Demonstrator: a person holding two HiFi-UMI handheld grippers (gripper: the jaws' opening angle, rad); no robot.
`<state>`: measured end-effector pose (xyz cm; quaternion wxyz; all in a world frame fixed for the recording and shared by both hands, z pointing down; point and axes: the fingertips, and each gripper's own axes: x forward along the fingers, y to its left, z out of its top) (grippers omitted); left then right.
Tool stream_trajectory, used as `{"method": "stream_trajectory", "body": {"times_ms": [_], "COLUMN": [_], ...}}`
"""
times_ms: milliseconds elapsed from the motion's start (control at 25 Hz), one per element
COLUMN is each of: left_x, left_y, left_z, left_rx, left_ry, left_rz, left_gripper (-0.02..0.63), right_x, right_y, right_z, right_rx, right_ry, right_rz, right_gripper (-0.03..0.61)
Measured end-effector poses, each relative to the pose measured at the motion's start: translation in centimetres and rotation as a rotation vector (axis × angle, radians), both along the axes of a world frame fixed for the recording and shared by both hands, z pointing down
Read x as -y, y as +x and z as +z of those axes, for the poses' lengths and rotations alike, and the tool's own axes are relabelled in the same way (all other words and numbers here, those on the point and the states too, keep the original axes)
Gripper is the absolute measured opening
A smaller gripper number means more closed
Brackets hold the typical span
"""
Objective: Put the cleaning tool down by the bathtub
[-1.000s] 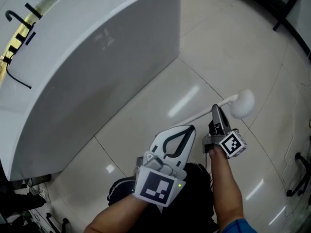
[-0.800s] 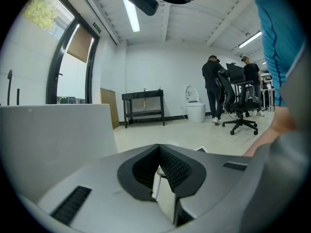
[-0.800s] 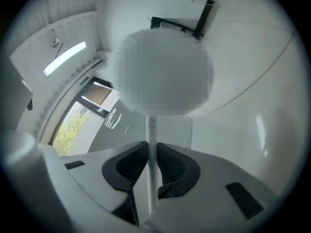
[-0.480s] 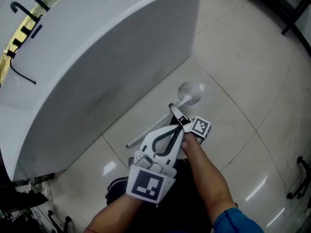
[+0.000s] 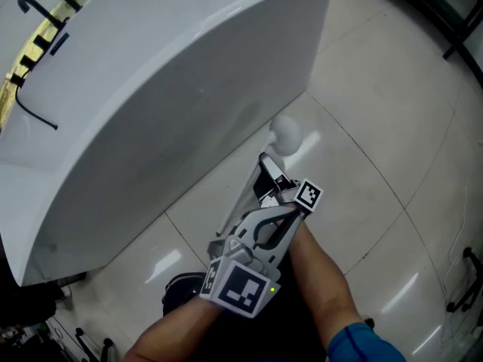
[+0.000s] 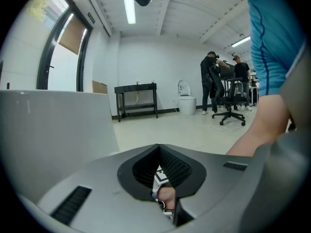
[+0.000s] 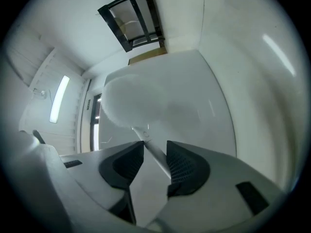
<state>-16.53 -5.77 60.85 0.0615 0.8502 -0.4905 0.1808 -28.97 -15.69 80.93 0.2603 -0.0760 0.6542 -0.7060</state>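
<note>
Right gripper view: your right gripper (image 7: 154, 144) straddles handle of cleaning tool (image 7: 131, 101); jaws apart, closing, pads not clamping. Tool apparently already down on floor (image 5: 377, 164) against bathtub (image 5: 166, 104) wall. Left gripper (image 6: 158, 145) pinched together, empty, kept clear.

Two grippers crossed at the centre of the head view.
The left gripper (image 5: 290, 209), tips together on nothing, points to 1 o'clock. It lies over the right gripper (image 5: 264, 163), which points to 11 o'clock, its jaws closing with the cleaning tool's handle (image 7: 155, 155) unclamped between them. Both forearms enter from 6 o'clock.
</note>
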Motion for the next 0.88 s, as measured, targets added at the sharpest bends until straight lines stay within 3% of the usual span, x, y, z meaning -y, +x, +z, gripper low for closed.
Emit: {"method": "stream_trajectory", "body": {"times_ms": [160, 280, 440, 480, 560, 640, 800, 880], "left_x": [-0.4, -0.2, 0.7, 1.0, 1.5, 1.7, 2.0, 2.2], "left_y": [-3.6, -5.8, -6.7, -6.8, -6.5, -6.5, -7.1, -7.3], "left_z": [1.6, 1.7, 0.5, 0.1, -0.7, -1.1, -1.2, -0.9], "left_rx": [0.037, 0.032, -0.006, -0.016, -0.030, -0.038, -0.027, -0.001], "left_ry": [-0.036, -0.028, 0.011, 0.022, 0.046, 0.061, 0.073, 0.081], "left_rz": [-0.036, -0.072, -0.092, -0.092, -0.085, -0.082, -0.104, -0.120], "left_gripper": [0.000, 0.000, 0.000, 0.000, 0.000, 0.000, 0.000, 0.000], "right_x": [1.5, 1.8, 1.8, 1.7, 1.3, 0.7, 0.4, 1.1], "right_y": [-1.0, -1.6, -2.7, -3.0, -3.6, -4.3, -4.6, -4.1], "right_z": [1.4, 3.7, 5.1, 5.1, 4.6, 4.3, 5.7, 6.1], "right_rx": [-0.016, -0.123, -0.346, -0.366, -0.389, -0.512, -1.013, -1.197], "right_ry": [-0.093, -0.116, 0.026, 0.058, 0.122, 0.276, 0.747, 0.909], "right_rz": [0.087, 0.110, 0.019, -0.007, -0.055, -0.123, -0.269, -0.288], "right_gripper": [0.121, 0.097, 0.233, 0.281, 0.301, 0.297, 0.244, 0.177]}}
